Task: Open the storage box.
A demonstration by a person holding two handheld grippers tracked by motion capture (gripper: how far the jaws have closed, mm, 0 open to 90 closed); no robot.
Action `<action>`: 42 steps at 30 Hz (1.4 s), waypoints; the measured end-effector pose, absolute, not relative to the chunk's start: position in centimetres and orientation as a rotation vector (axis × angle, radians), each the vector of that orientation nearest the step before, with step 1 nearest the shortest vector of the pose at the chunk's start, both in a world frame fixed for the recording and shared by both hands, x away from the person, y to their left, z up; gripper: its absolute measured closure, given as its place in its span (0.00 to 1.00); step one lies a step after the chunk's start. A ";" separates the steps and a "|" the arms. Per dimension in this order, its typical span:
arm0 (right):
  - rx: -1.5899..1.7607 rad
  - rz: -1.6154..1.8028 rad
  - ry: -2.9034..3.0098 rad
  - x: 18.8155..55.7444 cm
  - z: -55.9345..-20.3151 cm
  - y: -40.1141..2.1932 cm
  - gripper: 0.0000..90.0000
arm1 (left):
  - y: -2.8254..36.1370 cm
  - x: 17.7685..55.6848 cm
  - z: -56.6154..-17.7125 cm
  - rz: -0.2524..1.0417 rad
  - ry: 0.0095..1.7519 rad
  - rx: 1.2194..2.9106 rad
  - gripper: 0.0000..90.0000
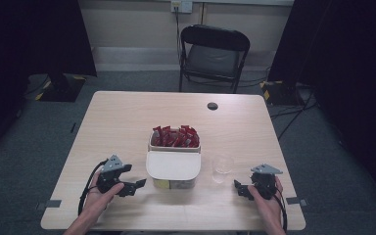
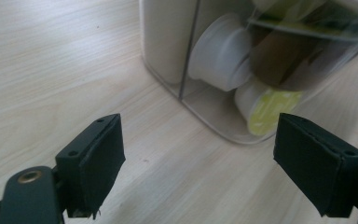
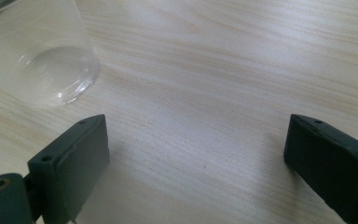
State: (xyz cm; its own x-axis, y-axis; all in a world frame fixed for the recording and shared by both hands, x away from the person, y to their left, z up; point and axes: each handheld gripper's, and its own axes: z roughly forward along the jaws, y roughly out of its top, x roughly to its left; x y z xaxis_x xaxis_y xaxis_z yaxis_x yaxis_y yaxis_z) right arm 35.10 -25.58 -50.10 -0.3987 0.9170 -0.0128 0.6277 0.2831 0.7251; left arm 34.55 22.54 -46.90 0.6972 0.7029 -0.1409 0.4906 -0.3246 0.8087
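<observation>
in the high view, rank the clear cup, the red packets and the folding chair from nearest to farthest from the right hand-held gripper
1. Clear cup: just left of the right hand-held gripper, on the table.
2. Red packets: farther left and back, in the open part of the box.
3. Folding chair: beyond the table's far edge.

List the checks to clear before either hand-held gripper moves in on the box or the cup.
1. Left hand-held gripper open, holding nothing: ok.
2. Right hand-held gripper open, holding nothing: ok.
3. Storage box within the left one's reach, table between them bare: ok.
4. White lid off the near compartment: not ok, it covers it.
5. Clear cup upright beside the box: ok.
6. Cup empty: cannot tell.
</observation>
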 end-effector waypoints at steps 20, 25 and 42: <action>1.388 0.902 2.125 35.1 -50.1 -25.6 0.07 | 21.1 34.5 -46.0 0.269 0.858 1.975 0.18; 1.391 0.901 2.125 35.1 -50.1 -25.6 0.07 | 21.1 34.6 -45.8 0.278 0.861 1.966 0.18; 1.392 0.901 2.124 35.1 -50.1 -25.6 0.07 | 22.0 35.2 -45.2 0.239 0.885 1.892 0.17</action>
